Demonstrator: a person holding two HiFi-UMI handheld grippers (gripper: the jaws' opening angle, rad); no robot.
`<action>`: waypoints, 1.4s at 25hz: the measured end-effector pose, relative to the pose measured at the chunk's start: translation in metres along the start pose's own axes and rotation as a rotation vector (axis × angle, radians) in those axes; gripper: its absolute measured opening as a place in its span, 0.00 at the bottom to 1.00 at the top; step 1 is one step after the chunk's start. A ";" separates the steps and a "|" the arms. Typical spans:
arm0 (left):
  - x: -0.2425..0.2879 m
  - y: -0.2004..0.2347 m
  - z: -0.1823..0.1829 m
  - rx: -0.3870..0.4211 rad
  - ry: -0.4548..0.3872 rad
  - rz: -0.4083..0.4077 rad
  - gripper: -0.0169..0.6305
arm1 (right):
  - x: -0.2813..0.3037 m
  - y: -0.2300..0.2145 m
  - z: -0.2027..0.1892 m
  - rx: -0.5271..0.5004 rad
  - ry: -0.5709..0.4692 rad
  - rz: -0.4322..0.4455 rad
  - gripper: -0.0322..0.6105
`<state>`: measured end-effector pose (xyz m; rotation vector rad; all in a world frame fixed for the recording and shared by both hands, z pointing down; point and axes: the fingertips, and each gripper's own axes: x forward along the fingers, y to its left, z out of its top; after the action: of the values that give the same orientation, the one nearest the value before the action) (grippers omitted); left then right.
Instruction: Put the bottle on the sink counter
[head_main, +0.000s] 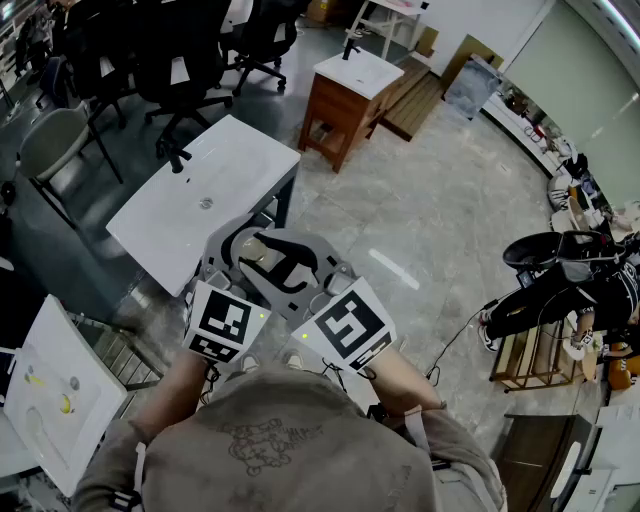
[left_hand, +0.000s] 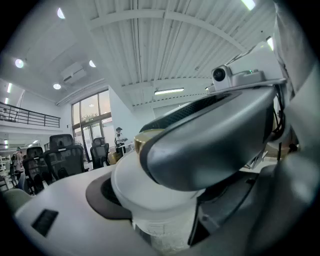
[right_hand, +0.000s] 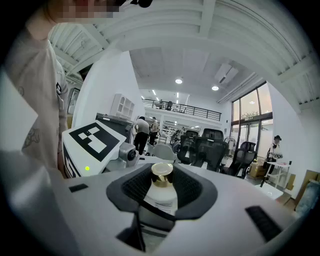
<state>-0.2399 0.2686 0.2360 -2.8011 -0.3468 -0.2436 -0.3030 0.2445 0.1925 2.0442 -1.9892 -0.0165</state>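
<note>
The left hand-held gripper (head_main: 238, 250) and the right hand-held gripper (head_main: 292, 270) cross in front of the person's chest, with the bottle (head_main: 258, 252) between them, in the air above the floor (head_main: 420, 210). In the right gripper view the right hand-held gripper (right_hand: 160, 200) has its two black pads closed round the upright white bottle (right_hand: 159, 194), the gold cap (right_hand: 162, 172) rising at 12 o'clock above them. The left hand-held gripper's marker cube (right_hand: 92, 140) sits at 10 o'clock from the cap. In the left gripper view the left hand-held gripper (left_hand: 160, 220) is clamped on the bottle (left_hand: 150, 200) low on its body. The grey jaw of the right hand-held gripper (left_hand: 215, 140) lies across the bottle's top at 1 o'clock.

The floor is pale marble tile, in a large open room. The white worktop (head_main: 160, 225), a sink counter, stands at 11 o'clock from the bottle, near but apart from it. Black office chairs (head_main: 190, 50) fill the room at 11 to 12 o'clock. A wooden vanity (head_main: 335, 110) stands at 1 o'clock, and a low rack (head_main: 530, 360) at 4 o'clock.

The worktop's basin (head_main: 225, 175) shows a drain (head_main: 205, 203), with a black tap (head_main: 178, 157) at its 10 o'clock edge. The vanity carries a white basin (head_main: 365, 70) of its own.
</note>
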 end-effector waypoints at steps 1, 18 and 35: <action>0.002 0.000 0.000 -0.003 0.003 -0.004 0.54 | 0.000 -0.002 0.000 0.008 -0.001 -0.002 0.26; 0.032 -0.006 -0.003 -0.009 0.053 0.004 0.54 | -0.010 -0.029 -0.016 0.054 -0.017 0.020 0.26; 0.090 -0.036 0.002 -0.014 0.094 0.031 0.54 | -0.049 -0.075 -0.049 0.070 -0.021 0.043 0.26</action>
<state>-0.1627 0.3215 0.2630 -2.7948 -0.2810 -0.3708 -0.2223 0.3029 0.2139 2.0507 -2.0736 0.0415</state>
